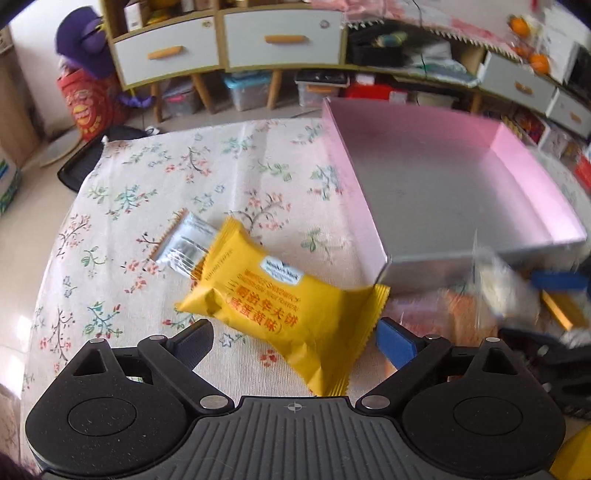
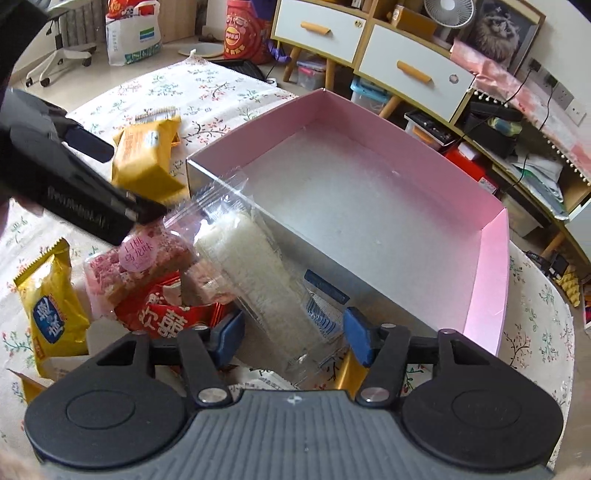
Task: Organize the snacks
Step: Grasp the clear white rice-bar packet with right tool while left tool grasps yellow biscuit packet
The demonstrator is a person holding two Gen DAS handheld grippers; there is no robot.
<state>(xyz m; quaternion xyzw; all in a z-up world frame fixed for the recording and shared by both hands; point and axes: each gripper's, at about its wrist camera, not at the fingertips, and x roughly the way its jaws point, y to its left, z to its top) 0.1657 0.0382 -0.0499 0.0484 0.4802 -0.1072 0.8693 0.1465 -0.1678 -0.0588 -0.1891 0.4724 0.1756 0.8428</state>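
your right wrist view is showing a heap of snacks that the left view is blurring: a pink bar point(image 2: 138, 258), a red packet point(image 2: 166, 314). your right gripper point(image 2: 293, 332) is tilting down, jaws standing apart around a clear pack of white cake point(image 2: 255, 266) beside the pink box point(image 2: 491, 258). your left gripper point(image 1: 295, 339) is gaping over the yellow packet point(image 1: 273, 306) lying on the floral cloth point(image 1: 147, 184).

Each tool point(image 2: 293, 332) is black, with blue pads point(image 2: 231, 334) and silver screws.

Home living room, drawer cabinets point(image 2: 413, 70), floral tablecloth point(image 1: 155, 206), fan point(image 2: 448, 11)
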